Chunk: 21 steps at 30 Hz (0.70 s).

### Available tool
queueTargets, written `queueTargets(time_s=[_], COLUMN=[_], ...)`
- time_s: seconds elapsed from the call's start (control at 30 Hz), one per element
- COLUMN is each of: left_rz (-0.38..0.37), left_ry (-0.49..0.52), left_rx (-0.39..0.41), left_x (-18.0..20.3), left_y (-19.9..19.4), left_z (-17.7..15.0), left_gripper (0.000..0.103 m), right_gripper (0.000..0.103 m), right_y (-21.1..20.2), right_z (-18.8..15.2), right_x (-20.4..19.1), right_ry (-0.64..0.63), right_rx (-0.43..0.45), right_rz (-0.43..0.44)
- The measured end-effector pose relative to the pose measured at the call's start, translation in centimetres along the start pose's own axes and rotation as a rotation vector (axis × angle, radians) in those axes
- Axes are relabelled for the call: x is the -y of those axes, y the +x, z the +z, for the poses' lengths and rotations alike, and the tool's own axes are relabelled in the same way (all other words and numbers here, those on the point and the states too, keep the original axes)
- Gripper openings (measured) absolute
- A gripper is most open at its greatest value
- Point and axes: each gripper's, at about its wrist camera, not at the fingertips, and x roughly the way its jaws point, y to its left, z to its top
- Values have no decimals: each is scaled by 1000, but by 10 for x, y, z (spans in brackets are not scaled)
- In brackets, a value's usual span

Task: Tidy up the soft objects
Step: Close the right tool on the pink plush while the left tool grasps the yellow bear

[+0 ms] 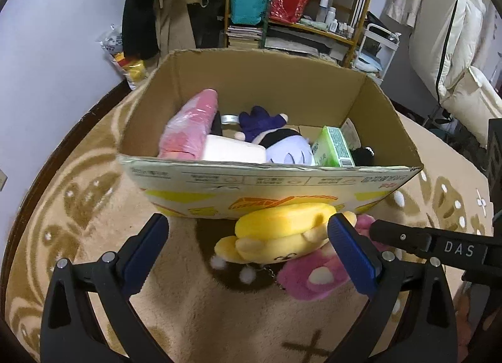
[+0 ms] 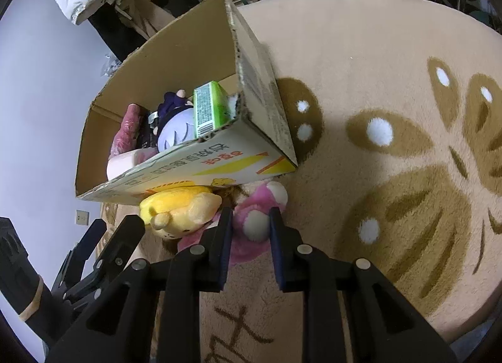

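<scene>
A yellow plush (image 1: 282, 234) (image 2: 182, 207) and a pink plush (image 1: 313, 275) (image 2: 260, 206) lie on the rug against the front of a cardboard box (image 1: 282, 181) (image 2: 219, 162). My left gripper (image 1: 248, 237) is open, its blue pads on either side of the yellow plush, not touching. My right gripper (image 2: 251, 221) is shut on the pink plush's white-tipped part. Its black finger (image 1: 404, 237) shows in the left wrist view. In the box lie a pink bundle (image 1: 191, 124), a purple-and-white plush (image 1: 282, 143) and a green pack (image 1: 332, 146).
The box stands on a round beige rug (image 2: 376, 80) with brown patterns. Behind it are a wooden shelf (image 1: 301, 2) with bags and bottles, hanging clothes (image 1: 157, 5) and a white cart (image 1: 379, 46). White cushions (image 1: 455, 49) lie at the right.
</scene>
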Motion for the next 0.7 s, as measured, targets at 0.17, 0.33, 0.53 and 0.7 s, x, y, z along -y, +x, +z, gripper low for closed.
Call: queueTargets(time_s=[0.17, 0.33, 0.53, 0.7], left_rz=[-7, -20, -29, -28], left_ry=[16, 14, 15, 35], left_rx=[-17, -35, -53, -52], left_x=[5, 6, 9, 15], left_y=[10, 20, 30, 36], left_z=[0, 1, 2, 2], left_gripper=[100, 100, 100, 100], right_gripper=[24, 22, 21, 21], right_y=[-3, -8, -10, -9], right_z=[1, 3, 6, 11], right_x=[-3, -12, -14, -13], right_ry=[1, -43, -51, -40], right_rx=[5, 48, 63, 61], right_rz=[-2, -24, -22, -12])
